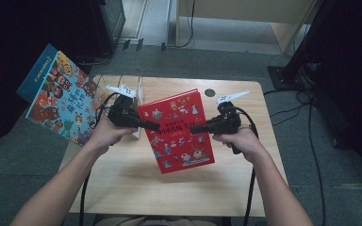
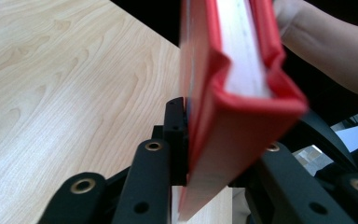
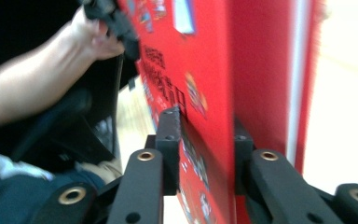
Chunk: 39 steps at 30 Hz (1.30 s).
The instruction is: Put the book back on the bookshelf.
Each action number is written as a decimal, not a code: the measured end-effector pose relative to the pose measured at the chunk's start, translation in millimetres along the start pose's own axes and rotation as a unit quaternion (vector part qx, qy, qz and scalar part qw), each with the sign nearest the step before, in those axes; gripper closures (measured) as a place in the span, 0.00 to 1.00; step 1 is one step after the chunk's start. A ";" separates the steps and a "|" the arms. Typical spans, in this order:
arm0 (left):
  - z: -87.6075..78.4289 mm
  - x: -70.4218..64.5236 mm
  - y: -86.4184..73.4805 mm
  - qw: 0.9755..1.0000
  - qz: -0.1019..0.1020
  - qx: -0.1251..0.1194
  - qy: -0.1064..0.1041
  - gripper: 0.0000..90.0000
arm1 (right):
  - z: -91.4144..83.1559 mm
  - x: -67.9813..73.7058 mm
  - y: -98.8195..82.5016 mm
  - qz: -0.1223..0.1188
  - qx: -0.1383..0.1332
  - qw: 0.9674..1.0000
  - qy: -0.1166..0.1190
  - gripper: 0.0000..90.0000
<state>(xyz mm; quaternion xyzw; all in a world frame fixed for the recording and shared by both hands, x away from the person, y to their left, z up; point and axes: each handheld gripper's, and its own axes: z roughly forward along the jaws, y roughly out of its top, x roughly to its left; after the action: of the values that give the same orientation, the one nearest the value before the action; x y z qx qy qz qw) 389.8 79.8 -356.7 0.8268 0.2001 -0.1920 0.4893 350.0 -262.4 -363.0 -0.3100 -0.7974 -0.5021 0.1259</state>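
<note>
wooden table (image 1: 122, 183); red book (image 1: 176, 132) hides both gripper tips.

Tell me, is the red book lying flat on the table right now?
No, the red book is held up off the table, clamped at its left edge by the left gripper and at its right edge by the right gripper.

Red book's (image 3: 223, 93) cover pictures blur in close-up.

A: What sort of place is this?
B: A recording room or lab, I'd say: grey carpet floor (image 1: 37, 155), one small pale wood surface (image 1: 136, 183), black cables (image 1: 306, 122) trailing across the floor.
A: Anything else?
B: A black stand base (image 1: 287, 75) and plain wooden furniture (image 1: 245, 14) behind.
</note>
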 end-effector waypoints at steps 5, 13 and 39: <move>-0.8 1.7 0.7 1.000 -0.003 0.003 0.004 0.78 | 3.5 4.1 2.5 -0.019 0.008 1.000 0.012 0.89; 2.1 2.5 -1.3 1.000 0.000 0.003 -0.023 0.86 | 8.7 1.1 6.3 0.001 0.018 1.000 0.016 0.83; 0.0 2.2 -7.4 1.000 -0.010 -0.016 0.021 0.89 | -9.4 -15.8 -9.2 0.055 -0.047 0.995 -0.070 0.90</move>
<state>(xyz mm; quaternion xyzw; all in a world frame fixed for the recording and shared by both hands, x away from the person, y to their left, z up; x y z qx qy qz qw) 387.8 83.4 -363.2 0.8207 0.2214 -0.1761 0.4964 355.5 -279.2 -373.3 -0.3934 -0.7618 -0.5081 0.0822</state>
